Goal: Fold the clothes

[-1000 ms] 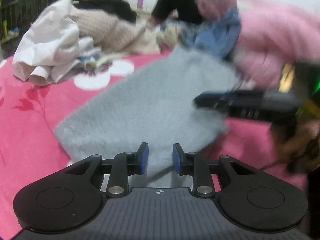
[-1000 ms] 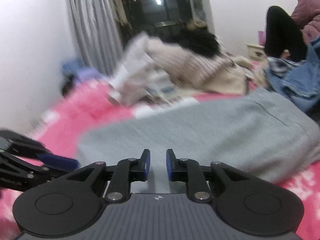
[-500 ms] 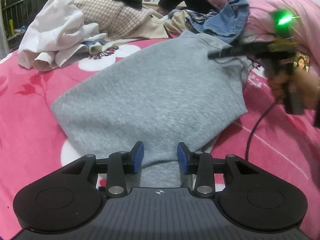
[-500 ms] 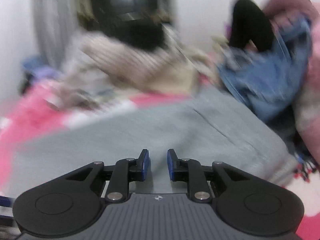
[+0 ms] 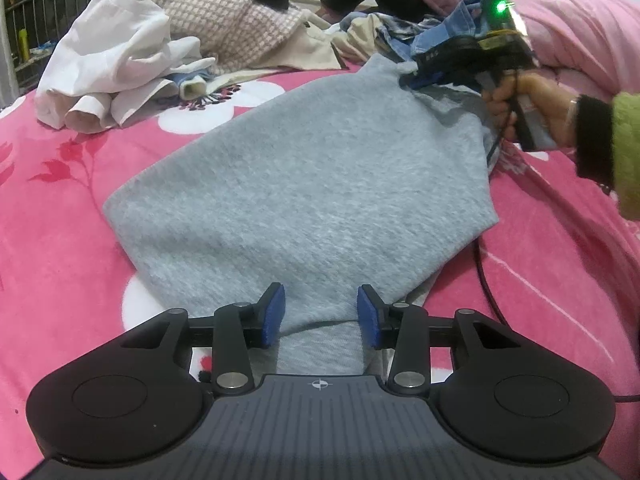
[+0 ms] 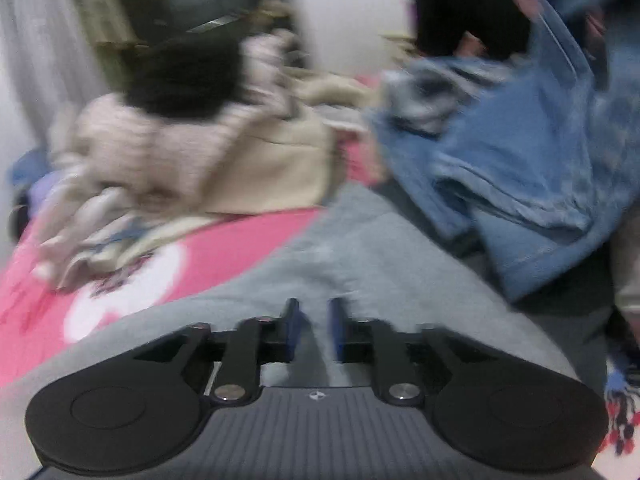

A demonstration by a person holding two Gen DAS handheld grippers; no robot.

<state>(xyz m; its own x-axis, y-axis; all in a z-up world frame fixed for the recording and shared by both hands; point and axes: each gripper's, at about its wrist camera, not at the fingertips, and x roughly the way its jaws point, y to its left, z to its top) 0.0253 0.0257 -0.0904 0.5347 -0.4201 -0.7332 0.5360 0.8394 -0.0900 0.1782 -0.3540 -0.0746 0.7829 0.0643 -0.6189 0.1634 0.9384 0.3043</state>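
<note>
A grey fleece garment [image 5: 312, 184] lies folded on the pink flowered bedspread [image 5: 52, 208]. My left gripper [image 5: 320, 316] is open at its near edge, and a grey strip of the garment runs between the blue pads without being pinched. My right gripper [image 6: 314, 328] is narrowly closed on the grey cloth [image 6: 360, 264] at its far corner. It also shows in the left wrist view [image 5: 416, 78], held by a hand at the garment's far right corner. The right wrist view is blurred.
A heap of clothes lies at the far side: a white garment [image 5: 108, 56], a checked beige knit [image 5: 224, 20] and blue denim [image 6: 540, 160]. A pink quilt [image 5: 576, 24] rises at the right. A black cable [image 5: 486, 276] runs along the bedspread. A person sits behind.
My left gripper has opened wider and let go of the grey cloth's near edge. My right gripper has carried its corner across to the far right and now rests low there.
</note>
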